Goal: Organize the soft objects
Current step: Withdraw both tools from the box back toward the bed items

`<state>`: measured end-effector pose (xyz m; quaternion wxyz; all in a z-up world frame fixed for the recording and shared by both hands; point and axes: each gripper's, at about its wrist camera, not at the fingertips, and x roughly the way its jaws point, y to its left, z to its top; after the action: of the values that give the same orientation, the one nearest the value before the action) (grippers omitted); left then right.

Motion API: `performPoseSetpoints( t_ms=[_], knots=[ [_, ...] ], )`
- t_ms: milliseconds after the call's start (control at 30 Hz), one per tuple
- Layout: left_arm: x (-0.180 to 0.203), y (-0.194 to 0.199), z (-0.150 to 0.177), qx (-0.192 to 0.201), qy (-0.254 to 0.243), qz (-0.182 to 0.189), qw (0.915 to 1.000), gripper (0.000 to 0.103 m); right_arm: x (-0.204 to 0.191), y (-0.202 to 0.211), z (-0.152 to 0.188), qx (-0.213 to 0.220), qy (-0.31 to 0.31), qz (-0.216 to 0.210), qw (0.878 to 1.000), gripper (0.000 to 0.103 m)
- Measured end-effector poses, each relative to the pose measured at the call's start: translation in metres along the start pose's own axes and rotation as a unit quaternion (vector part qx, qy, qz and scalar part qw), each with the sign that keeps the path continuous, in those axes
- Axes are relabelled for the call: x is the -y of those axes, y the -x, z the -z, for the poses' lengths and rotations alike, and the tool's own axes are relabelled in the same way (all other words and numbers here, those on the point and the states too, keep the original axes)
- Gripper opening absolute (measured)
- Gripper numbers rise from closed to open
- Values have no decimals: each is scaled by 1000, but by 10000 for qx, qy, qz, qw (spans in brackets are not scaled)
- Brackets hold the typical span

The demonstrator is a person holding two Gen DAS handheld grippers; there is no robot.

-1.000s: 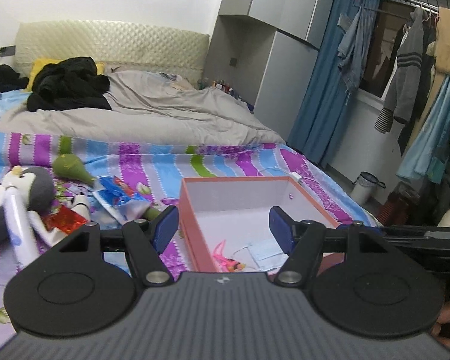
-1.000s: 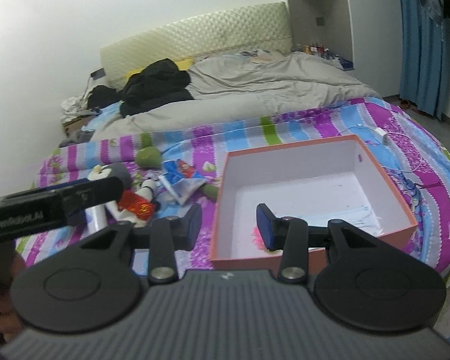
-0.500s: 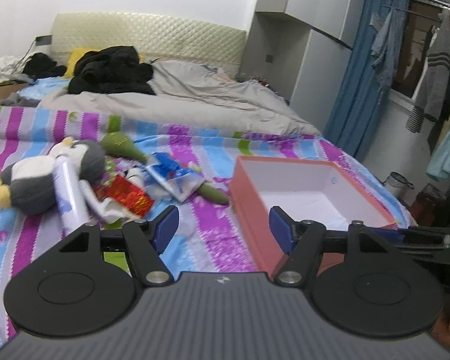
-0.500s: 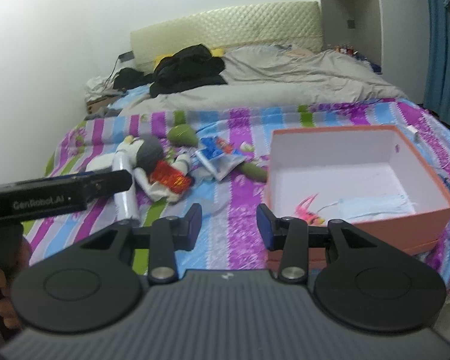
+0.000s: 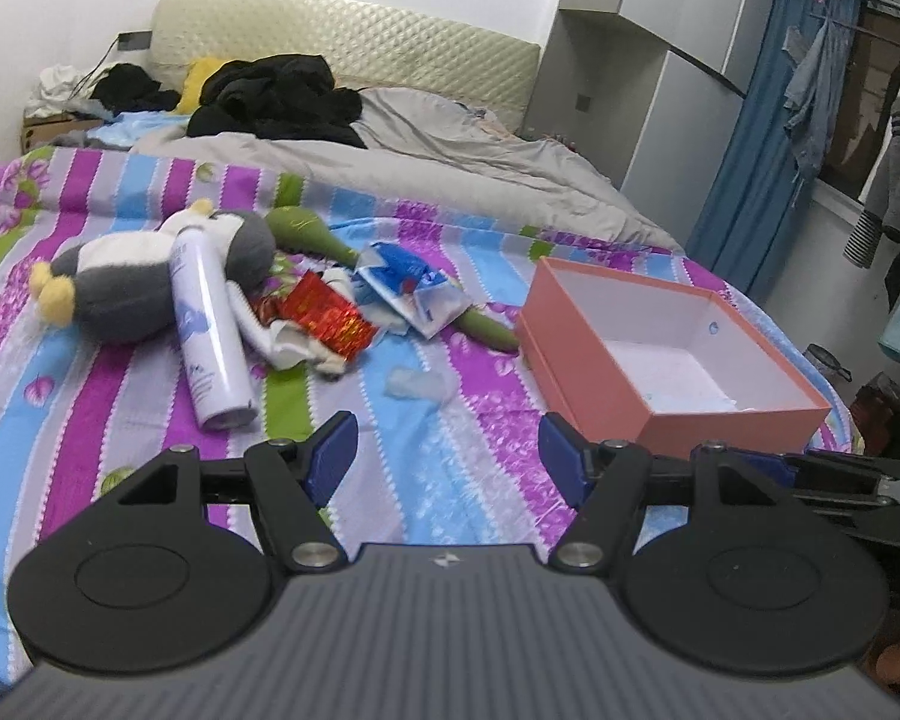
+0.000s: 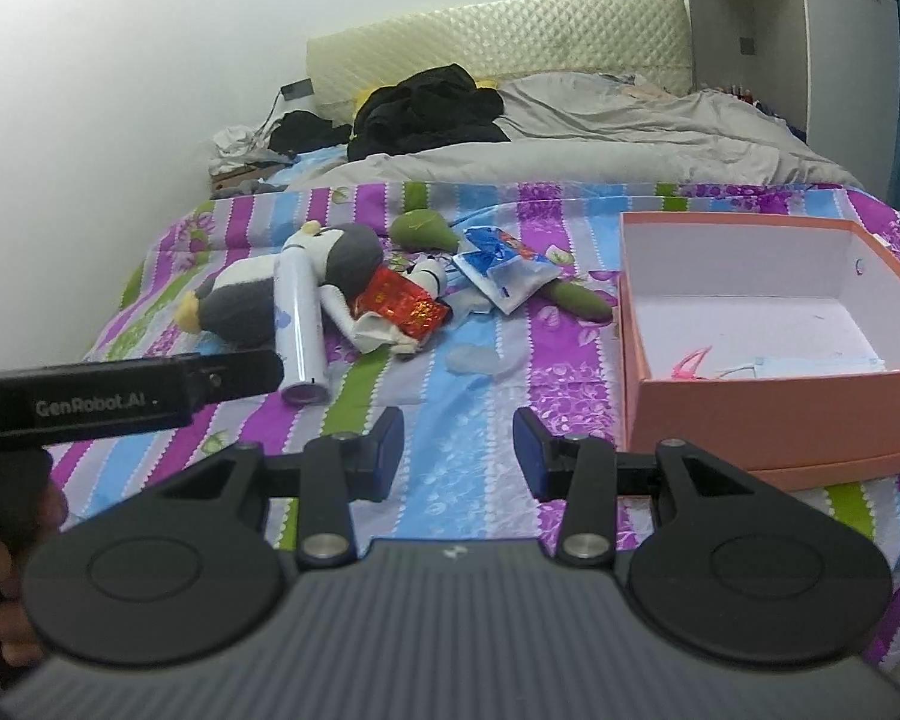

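Across the left wrist view, the left gripper (image 5: 447,447) is hanging open and empty; the plush (image 5: 150,279) is lying far left under a can (image 5: 210,330). Through the right wrist view, the right gripper (image 6: 457,453) is gaping empty beside the box (image 6: 750,414), so grabbing the plush is likely risking rolling that can off.

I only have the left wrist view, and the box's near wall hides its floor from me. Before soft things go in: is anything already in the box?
Observer: Yes. The right wrist view shows a small pink item lying on the floor of the box, close to the near wall.
Operator: Anything else in there?
Observer: A pale blue face mask lies beside the pink item, and its ear loop is visible.
Operator: Is the right gripper carrying anything?
Observer: No. The right gripper is open, and only the bedsheet shows between its fingers.
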<state>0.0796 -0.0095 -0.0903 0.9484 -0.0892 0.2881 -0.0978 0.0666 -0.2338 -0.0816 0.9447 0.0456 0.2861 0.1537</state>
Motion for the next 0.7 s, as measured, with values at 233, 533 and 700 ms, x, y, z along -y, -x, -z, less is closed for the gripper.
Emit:
performPoseSetpoints(
  t_ms=[233,533,700],
  knots=[
    [-9,-3,22,6,71,-59,10000,72,-6,-14,25,39,112,-24,9999,43],
    [-15,-39,34,-145,113,-175,9997,72,1,-57,45,207,33,-90,9997,43],
    [-21,-69,36,-323,53,-262,9991,72,9,-82,50,261,1,-58,9996,43]
  ],
)
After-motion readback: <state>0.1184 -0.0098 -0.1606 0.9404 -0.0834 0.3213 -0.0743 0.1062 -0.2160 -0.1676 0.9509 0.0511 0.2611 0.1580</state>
